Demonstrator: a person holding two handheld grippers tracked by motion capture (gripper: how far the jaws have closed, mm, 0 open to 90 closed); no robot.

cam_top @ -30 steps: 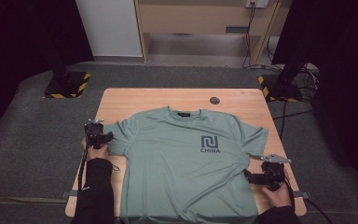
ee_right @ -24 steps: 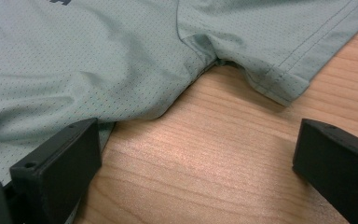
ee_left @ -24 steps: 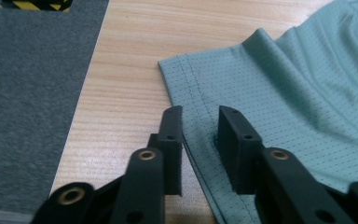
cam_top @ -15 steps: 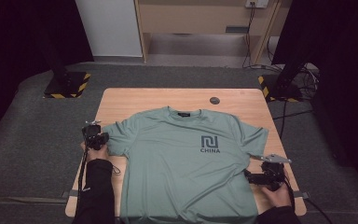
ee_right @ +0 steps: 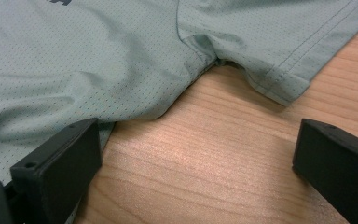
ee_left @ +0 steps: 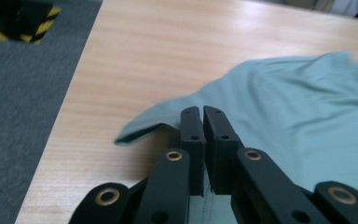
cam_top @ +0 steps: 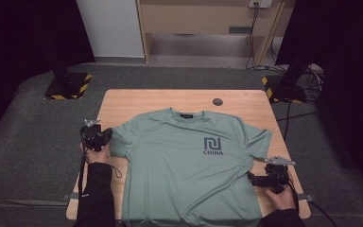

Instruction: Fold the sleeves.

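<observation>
Nearest the person, the right gripper (cam_top: 264, 179) lies low on the pale wooden surface (cam_top: 137, 101) at the near right, its jaws spread wide with nothing between them; in the right gripper view one jaw rests against the side hem of the sage-green short-sleeved T-shirt (cam_top: 189, 161) while the other stands on bare wood, just short of the right sleeve's stitched edge. The T-shirt lies flat and face up across the middle of the surface, its dark square logo and the word CHINA on the chest, collar pointing away from the person and its bottom hem reaching the near edge. Farther along on the left side, the left gripper (cam_top: 105, 138) has just closed its jaws and now pinches the edge of the left sleeve, which the left gripper view (ee_left: 203, 114) shows lifted a little off the wood with a loose corner curling beside the jaws. Beyond the collar, a small dark round disc (cam_top: 217, 101) sits on the far part of the surface, well apart from the shirt.
</observation>
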